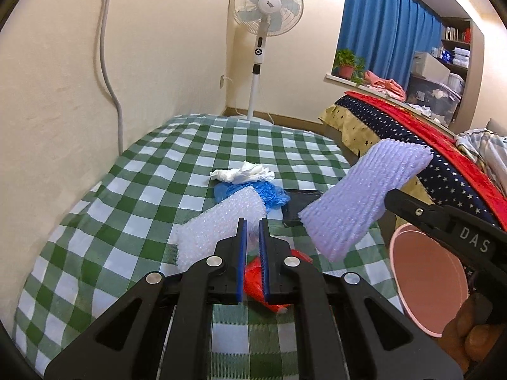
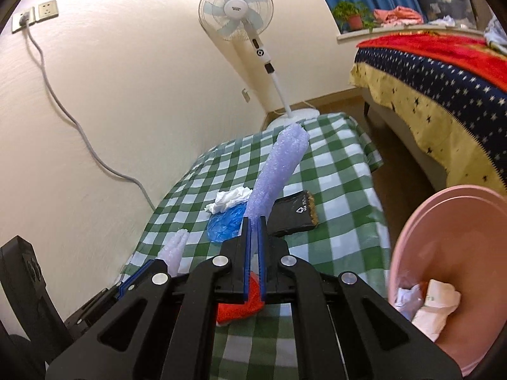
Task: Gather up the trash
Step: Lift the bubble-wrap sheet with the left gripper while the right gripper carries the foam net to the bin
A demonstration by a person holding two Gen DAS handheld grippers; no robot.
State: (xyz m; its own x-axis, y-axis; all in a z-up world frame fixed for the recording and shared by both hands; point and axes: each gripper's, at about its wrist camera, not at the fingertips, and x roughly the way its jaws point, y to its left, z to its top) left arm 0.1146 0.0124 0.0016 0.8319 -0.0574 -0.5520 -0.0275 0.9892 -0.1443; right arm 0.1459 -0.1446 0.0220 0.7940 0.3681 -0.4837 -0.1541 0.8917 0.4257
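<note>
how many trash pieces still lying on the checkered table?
5: white tissue, blue plastic bag, bubble wrap, black packet, red wrapper. The purple foam net is airborne in the right hand-held gripper. More may be hidden.

The letters "DAS" stand in pale print on the black body of the right tongs [image 1: 388, 194], read in the left wrist view near the right edge. A white recycling-style triangle mark with small print beside it sits on the black packet [image 2: 293, 217] lying on the checked cloth; the small print is too fine to read. The hub of the standing fan [image 2: 236, 8] carries a small dark brand mark, also too small to make out. Nothing else legible shows.
</note>
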